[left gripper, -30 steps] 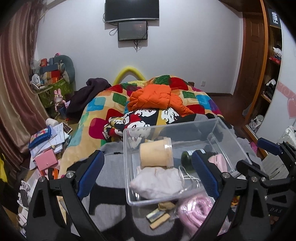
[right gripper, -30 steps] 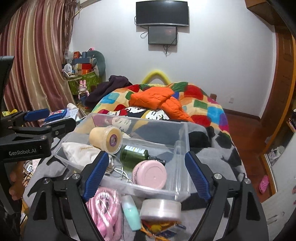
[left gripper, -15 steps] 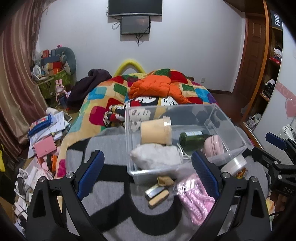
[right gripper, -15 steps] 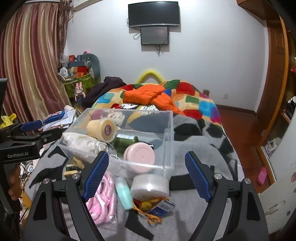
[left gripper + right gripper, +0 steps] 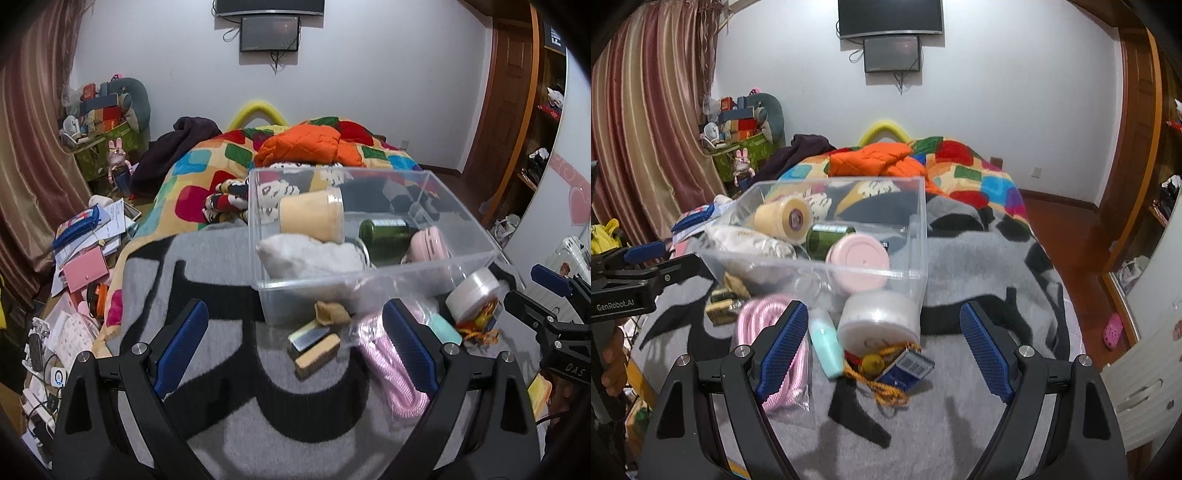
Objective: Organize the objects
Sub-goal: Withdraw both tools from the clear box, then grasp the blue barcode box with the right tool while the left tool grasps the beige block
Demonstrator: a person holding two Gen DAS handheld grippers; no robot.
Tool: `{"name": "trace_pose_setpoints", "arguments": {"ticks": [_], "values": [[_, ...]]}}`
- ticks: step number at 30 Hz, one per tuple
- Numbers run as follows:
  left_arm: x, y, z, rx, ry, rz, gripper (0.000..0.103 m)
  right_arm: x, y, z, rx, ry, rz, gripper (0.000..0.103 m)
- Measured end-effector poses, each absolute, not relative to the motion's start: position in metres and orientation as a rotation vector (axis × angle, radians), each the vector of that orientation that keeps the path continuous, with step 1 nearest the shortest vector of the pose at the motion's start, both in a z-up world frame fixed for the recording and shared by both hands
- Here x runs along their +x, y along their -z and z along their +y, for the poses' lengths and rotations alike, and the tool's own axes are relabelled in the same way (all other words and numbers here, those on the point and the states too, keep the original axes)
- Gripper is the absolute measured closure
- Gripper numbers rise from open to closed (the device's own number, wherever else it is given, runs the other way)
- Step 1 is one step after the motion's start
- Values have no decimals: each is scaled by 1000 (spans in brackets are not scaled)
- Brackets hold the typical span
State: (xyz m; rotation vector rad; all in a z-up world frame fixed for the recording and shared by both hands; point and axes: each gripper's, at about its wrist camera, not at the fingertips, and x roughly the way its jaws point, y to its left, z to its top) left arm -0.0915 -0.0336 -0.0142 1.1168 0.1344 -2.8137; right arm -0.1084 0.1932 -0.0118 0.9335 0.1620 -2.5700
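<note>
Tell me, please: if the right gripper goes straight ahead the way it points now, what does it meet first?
Probably the round white jar lying before the clear box, between the open fingers of the right gripper. The mint bottle lies just beside it; depth is uncertain.

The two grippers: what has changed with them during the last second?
Both the left gripper and the right gripper drew back from the clear bin, bringing the loose items before it into view. Nothing was gripped or released; both stay open, and the bin's contents are unchanged.

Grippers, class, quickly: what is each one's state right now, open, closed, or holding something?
Left gripper: open, holding nothing.
Right gripper: open, holding nothing.
</note>
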Motion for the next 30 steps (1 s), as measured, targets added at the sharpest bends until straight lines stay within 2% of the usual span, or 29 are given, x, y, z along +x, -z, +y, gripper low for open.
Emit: {"name": "trace_pose_setpoints", "arguments": {"ticks": [8,17,19,24,26,30], "values": [[-88,44,-38,1202,2777,188,7,-101,34,195,980,2550,195,21],[-85,64,-36,1231,2743,187,8,-103,55,208,1051,2547,131,21],[-85,66,-36,1237,2741,189,19,-104,58,213,1069,2550,108,21],[-87,71,-36,1275,2734,215,27,-107,60,228,1077,2562,43,23],[-88,73,-33,1281,2738,219,30,-109,59,231,1078,2566,23,29],[-91,77,-28,1306,2735,193,40,-114,61,238,1102,2549,-26,33]]}}
